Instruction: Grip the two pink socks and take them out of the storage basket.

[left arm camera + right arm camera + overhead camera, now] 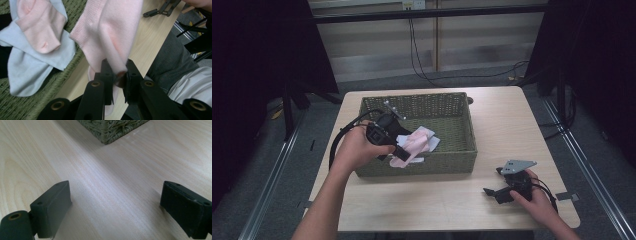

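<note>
My left gripper (pixel 401 153) (pixel 119 75) is shut on a pink sock (pixel 413 145) (pixel 110 32), which hangs from the jaws over the front wall of a green woven basket (pixel 422 101) (pixel 15 106). Inside the basket lie a second pink sock (pixel 37 27) and a light blue sock (pixel 32 62) under it. My right gripper (pixel 493 193) (pixel 115 207) rests low on the wooden table (pixel 502 125) near the front right, open, with bare wood between its jaws. It also appears far off in the left gripper view (pixel 160 8).
A corner of the basket (pixel 112 130) stands just ahead of the right gripper. The table's front edge runs close behind both hands. Black stands and cables lie on the floor beyond the table.
</note>
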